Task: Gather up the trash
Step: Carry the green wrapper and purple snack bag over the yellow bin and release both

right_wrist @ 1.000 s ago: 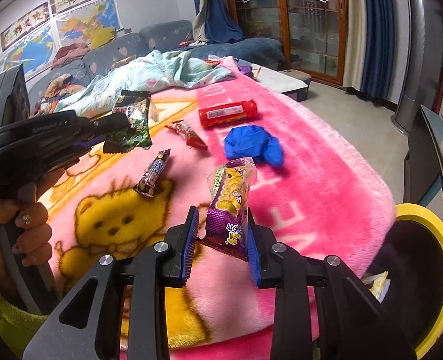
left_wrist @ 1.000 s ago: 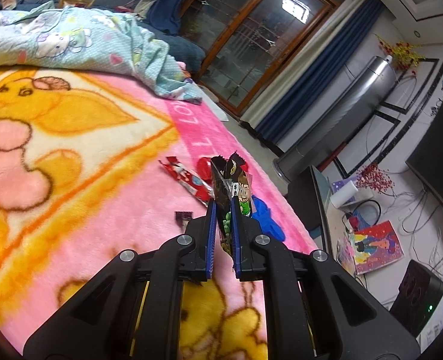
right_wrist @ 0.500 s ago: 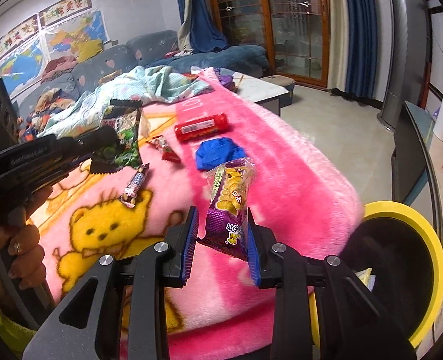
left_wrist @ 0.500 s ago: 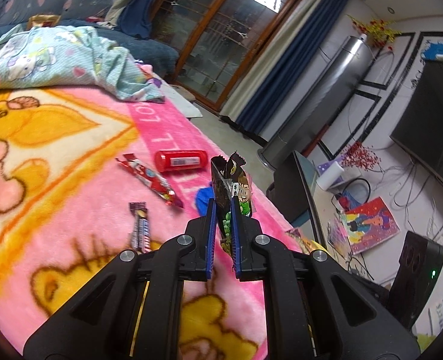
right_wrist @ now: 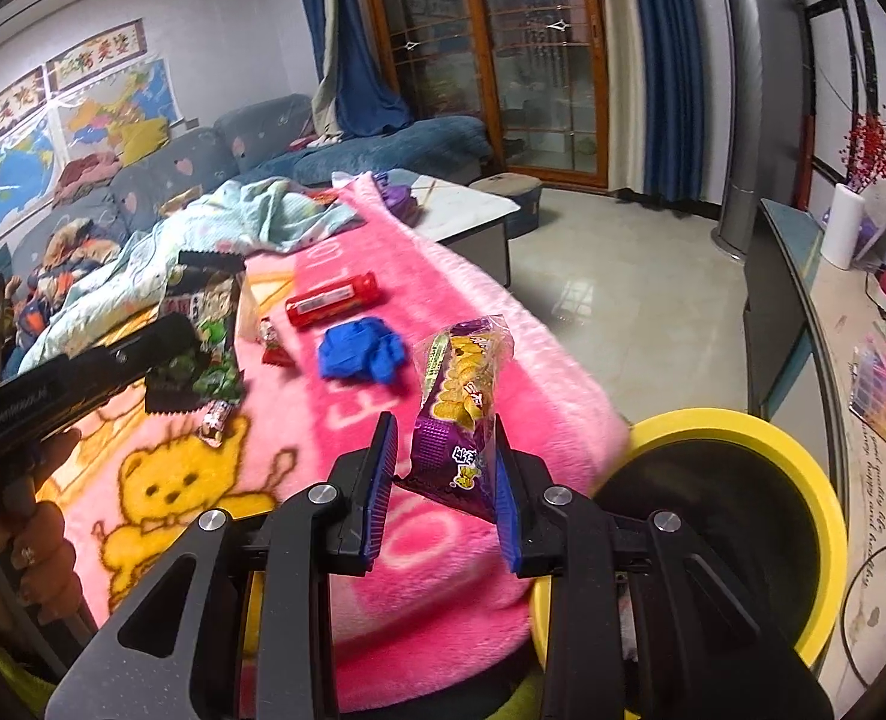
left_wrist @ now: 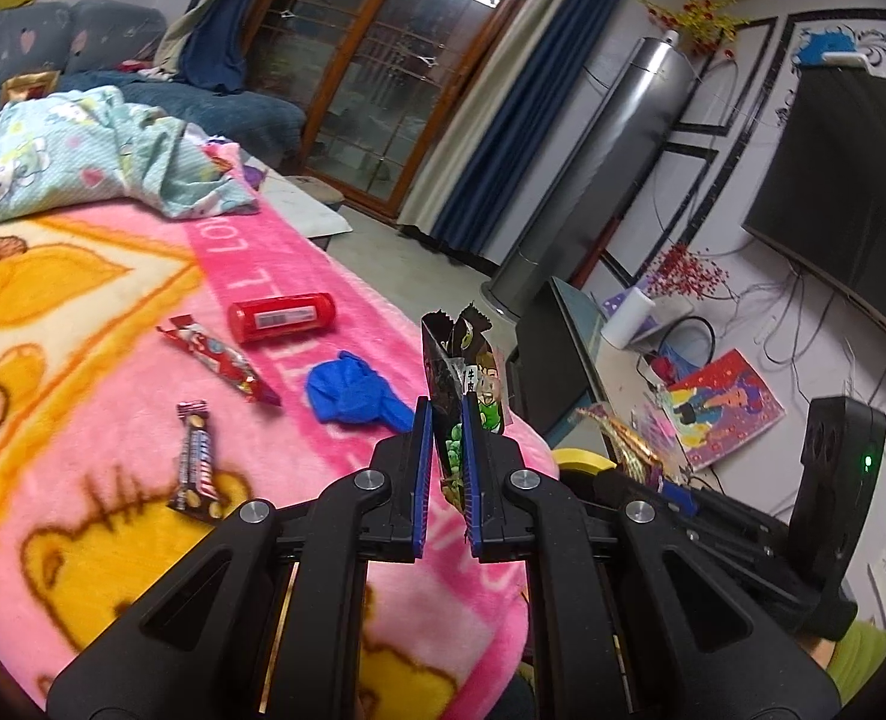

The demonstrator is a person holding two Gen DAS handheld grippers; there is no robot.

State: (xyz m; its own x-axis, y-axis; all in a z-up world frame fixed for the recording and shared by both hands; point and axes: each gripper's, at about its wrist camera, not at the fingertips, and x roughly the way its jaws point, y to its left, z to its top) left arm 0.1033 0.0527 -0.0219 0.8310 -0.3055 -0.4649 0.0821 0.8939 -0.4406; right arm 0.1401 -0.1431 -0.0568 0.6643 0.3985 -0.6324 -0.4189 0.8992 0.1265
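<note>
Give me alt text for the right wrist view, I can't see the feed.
The right tongs grip a purple snack packet above a pink blanket, beside a yellow-rimmed bin. At left, the left tongs hold a dark green packet; a red tube, blue glove and small wrappers lie on the blanket.

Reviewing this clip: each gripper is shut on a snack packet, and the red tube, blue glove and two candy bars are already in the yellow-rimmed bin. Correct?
Not quite. The red tube, blue glove and two candy bars still lie on the pink blanket, as the left wrist view shows.
</note>
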